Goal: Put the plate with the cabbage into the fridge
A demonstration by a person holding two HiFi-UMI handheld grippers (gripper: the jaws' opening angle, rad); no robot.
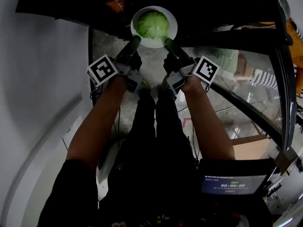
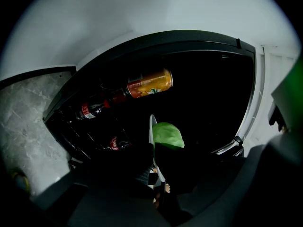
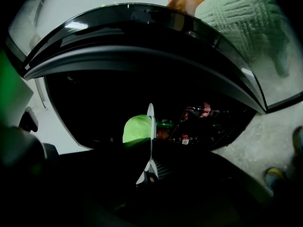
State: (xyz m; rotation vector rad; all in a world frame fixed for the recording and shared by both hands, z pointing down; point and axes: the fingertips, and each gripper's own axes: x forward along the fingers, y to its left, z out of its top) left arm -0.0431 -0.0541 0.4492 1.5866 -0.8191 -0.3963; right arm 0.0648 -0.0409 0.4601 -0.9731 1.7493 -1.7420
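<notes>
Left gripper (image 1: 136, 40) and right gripper (image 1: 168, 43) each pinch the plate (image 1: 142, 13) rim, cabbage (image 1: 153, 25) aboard, at the fridge (image 1: 61, 4) mouth; next move looks like sliding it in level.

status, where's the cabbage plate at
Both shut on plate rim: left gripper, right gripper. Holds the cabbage, at fridge mouth. One bottle close at left.

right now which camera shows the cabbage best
The head view: it looks down on the whole cabbage, round and green on the white plate. Each gripper view sees the plate edge-on, with the cabbage as a half dome beside it, its lower part hidden by a dark jaw.
</notes>
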